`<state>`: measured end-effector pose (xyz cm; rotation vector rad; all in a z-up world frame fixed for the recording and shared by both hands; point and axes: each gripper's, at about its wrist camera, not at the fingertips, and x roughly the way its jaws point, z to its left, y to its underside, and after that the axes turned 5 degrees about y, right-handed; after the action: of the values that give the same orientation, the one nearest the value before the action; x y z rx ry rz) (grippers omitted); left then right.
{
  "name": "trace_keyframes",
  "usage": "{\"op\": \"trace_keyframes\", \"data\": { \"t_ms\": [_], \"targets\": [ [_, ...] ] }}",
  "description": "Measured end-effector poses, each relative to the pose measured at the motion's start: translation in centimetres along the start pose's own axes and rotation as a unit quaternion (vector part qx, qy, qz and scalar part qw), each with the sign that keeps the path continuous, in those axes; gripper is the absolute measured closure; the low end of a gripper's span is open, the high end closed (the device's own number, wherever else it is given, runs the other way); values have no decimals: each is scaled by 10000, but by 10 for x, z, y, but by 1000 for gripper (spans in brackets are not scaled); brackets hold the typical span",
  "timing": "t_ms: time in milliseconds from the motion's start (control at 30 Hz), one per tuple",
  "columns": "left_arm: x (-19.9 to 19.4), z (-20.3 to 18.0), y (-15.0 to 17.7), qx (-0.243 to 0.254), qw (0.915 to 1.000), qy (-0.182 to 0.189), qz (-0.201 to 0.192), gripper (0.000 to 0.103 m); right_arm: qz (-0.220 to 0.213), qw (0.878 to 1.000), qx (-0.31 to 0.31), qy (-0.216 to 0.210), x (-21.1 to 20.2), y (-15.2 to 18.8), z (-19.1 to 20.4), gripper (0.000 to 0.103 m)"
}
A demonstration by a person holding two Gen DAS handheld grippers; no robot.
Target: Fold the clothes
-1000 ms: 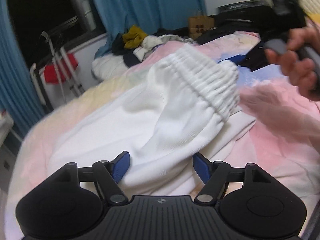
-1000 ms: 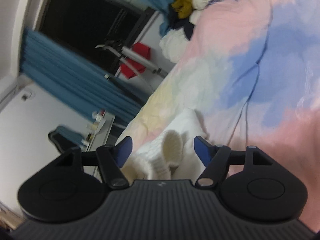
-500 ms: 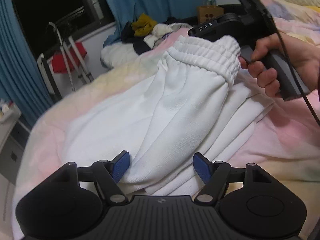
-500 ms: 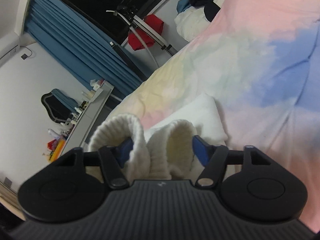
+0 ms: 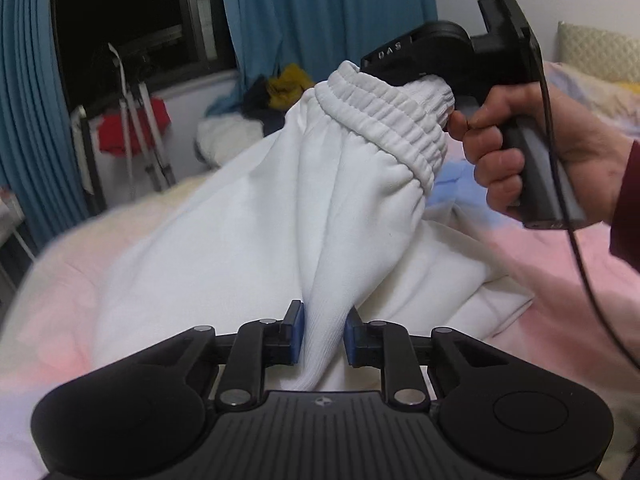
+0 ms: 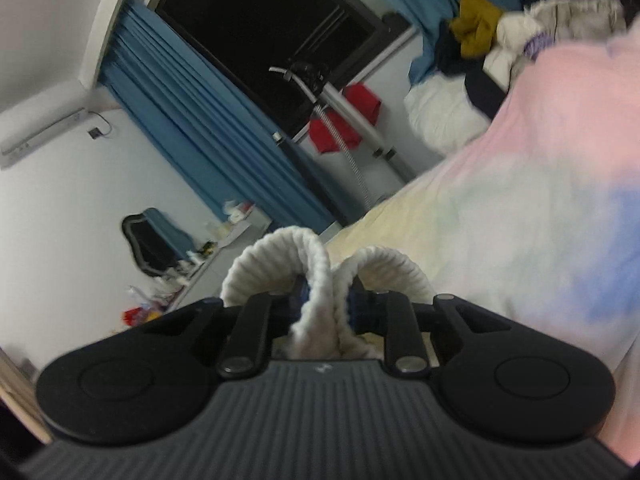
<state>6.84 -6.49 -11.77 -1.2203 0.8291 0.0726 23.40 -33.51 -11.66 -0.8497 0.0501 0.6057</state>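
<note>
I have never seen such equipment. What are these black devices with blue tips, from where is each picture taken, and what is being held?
They are hand-held grippers, one in each of a person's hands, each with a camera looking along its two fingers. In the left camera's picture the left gripper pinches the white trousers, and the person's hand holds the right gripper's handle. In the right camera's picture the right gripper pinches the ribbed elastic waistband. The trousers lie partly on a bed with a pastel cover.

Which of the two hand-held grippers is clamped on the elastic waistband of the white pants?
The right hand-held gripper: its blue pads pinch the ribbed waistband. The left hand-held gripper grips a smooth fold of the white pants lower down.
</note>
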Motion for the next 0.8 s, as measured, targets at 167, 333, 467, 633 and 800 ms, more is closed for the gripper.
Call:
{"op": "trace_keyframes", "data": {
  "t_ms": [167, 333, 467, 633, 800],
  "targets": [
    [22, 6, 5, -182, 9992, 187, 288, 79, 506, 9941, 190, 936, 17, 22, -51, 80],
    [18, 10, 2, -417, 9982, 366, 245, 77, 524, 9935, 330, 954, 10, 26, -56, 78],
    [9, 10, 0, -399, 9982, 358, 257, 69, 351, 9934, 321, 1042, -15, 31, -44, 74],
    [-28, 11, -7, -680, 9966, 456, -111, 40, 188, 9887, 248, 1469, -60, 38, -29, 73],
    [-71, 39, -11, -1316, 9880, 467, -664, 19, -1, 9849, 359, 1693, -95, 50, -18, 73]
  ]
}}
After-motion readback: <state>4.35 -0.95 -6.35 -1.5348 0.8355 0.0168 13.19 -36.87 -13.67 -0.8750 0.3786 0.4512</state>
